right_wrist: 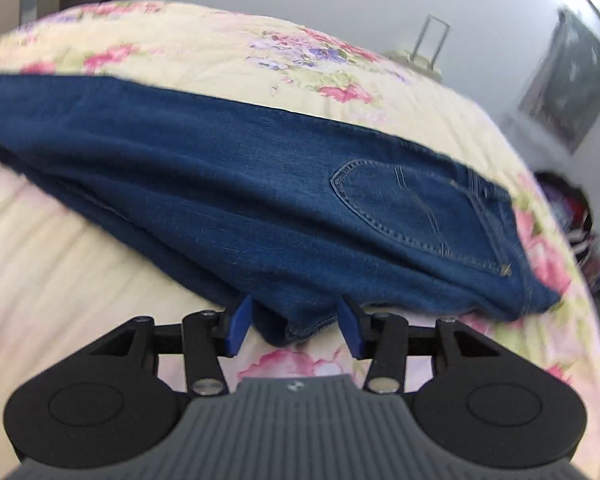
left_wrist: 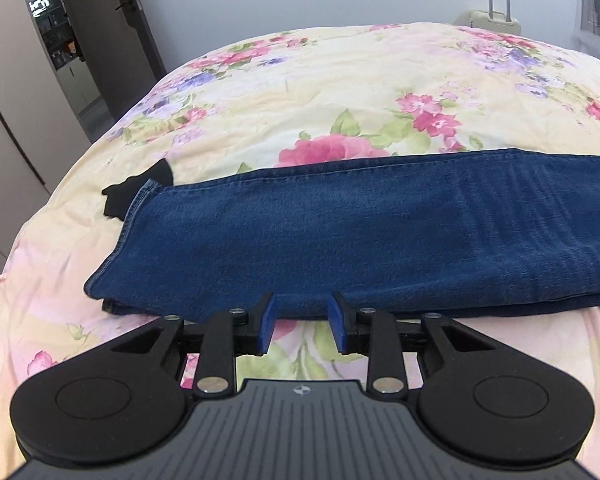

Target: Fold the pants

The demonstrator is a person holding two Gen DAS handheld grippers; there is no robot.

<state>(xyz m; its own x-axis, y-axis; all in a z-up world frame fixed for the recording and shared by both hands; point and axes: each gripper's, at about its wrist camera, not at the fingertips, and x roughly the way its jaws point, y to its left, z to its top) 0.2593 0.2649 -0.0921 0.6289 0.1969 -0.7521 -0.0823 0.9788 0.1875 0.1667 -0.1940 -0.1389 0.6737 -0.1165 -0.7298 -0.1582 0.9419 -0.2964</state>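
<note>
Blue jeans lie across the floral bed cover, folded lengthwise with one leg on the other. The leg hems are at the left in the left wrist view. The waist end with a back pocket shows at the right in the right wrist view, where the jeans run left to right. My left gripper is open, its blue pads just short of the near edge of the legs. My right gripper is open, its pads on either side of a denim corner near the crotch seam.
A black piece of cloth lies just beyond the leg hems. The floral bed cover spreads past the jeans. A pale suitcase stands behind the bed at the wall. A doorway opens at the far left.
</note>
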